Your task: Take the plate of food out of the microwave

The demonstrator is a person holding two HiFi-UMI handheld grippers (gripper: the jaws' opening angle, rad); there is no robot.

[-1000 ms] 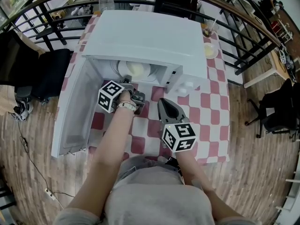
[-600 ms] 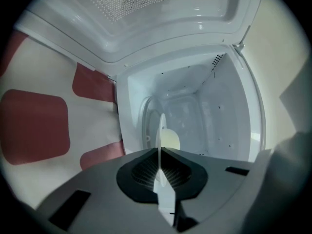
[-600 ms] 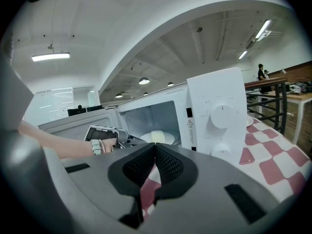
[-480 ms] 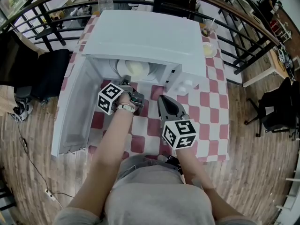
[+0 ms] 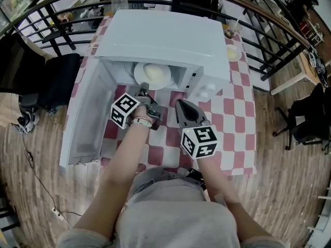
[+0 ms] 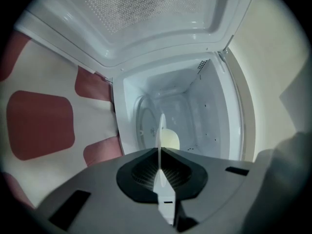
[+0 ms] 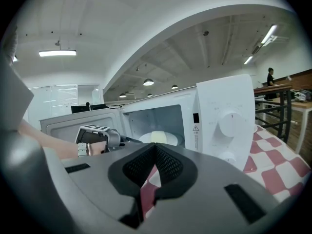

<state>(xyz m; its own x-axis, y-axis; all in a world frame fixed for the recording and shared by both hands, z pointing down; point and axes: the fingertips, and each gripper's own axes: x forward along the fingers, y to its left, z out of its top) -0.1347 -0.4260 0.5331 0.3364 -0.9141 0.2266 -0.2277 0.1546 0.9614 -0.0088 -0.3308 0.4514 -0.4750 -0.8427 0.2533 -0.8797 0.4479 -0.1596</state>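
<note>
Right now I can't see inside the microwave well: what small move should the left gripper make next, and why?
Probably draw the left gripper straight back and level: its jaws are shut on the rim of the plate, which sits with its food inside the open microwave.

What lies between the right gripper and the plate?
Between right gripper and plate: just bare checked cloth up to the open microwave, per head view.

I see the counter (image 5: 243, 138) under a red and white checked cloth (image 5: 222, 107). The big white microwave (image 5: 165, 35) sits on it, right in front of both pairs of jaws. Far past the right jaws, by the microwave's side, a small bowl (image 5: 232, 53) and a cup (image 5: 229, 31) stand on the cloth.
</note>
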